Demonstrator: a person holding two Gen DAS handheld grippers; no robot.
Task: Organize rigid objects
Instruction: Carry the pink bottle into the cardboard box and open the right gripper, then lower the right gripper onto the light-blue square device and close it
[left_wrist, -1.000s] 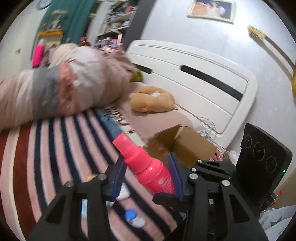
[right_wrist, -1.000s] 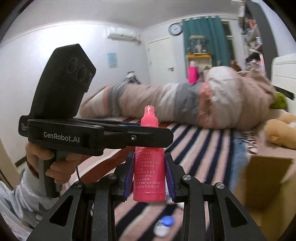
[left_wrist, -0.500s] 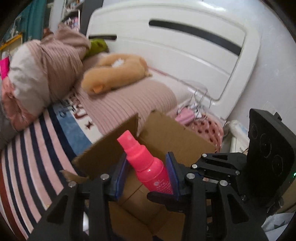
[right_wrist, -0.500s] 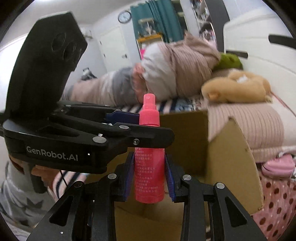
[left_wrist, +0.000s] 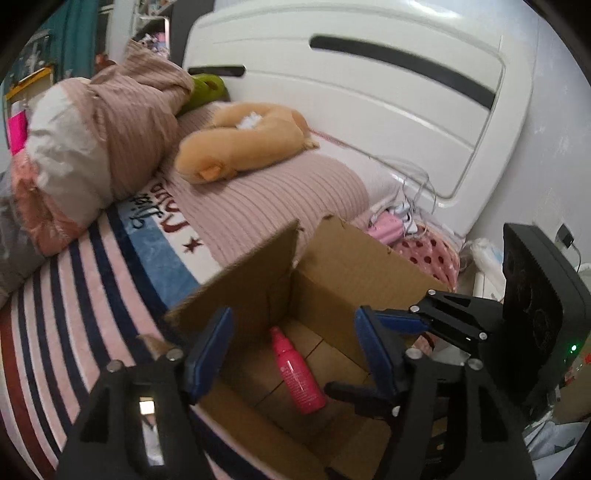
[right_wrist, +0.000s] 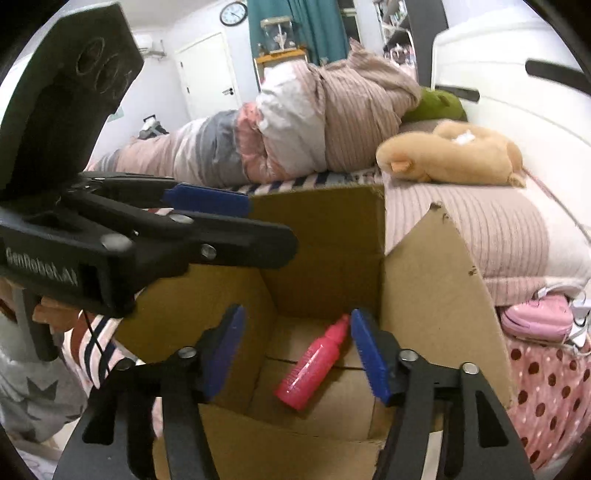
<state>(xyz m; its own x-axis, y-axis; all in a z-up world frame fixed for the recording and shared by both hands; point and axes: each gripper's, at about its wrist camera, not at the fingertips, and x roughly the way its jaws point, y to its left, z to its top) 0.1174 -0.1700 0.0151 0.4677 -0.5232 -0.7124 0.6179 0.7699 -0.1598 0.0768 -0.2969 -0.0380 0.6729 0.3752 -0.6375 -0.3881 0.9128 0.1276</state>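
Now both grippers, left gripper (left_wrist: 291, 354) and right gripper (right_wrist: 295, 354), gape wide, empty, above the box (right_wrist: 436, 295); the bottle (right_wrist: 314, 363) looks light, stiff, slick, best gripped mid-body.

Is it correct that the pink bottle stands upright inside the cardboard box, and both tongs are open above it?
Not quite: the pink bottle lies on its side on the cardboard box floor, as the right wrist view shows. Both tongs, left and right, are open above it.

- Place was a home bedroom.
- Bed with white padded headboard (left_wrist: 369, 85) and striped bedsheet (left_wrist: 74, 295).
- Rolled-up duvet (right_wrist: 295, 122) and tan plush toy (right_wrist: 450, 155) lay on it.
- Wall clock (right_wrist: 233, 13), white door (right_wrist: 205, 74) and teal curtain (right_wrist: 295, 22) stood at the far side.
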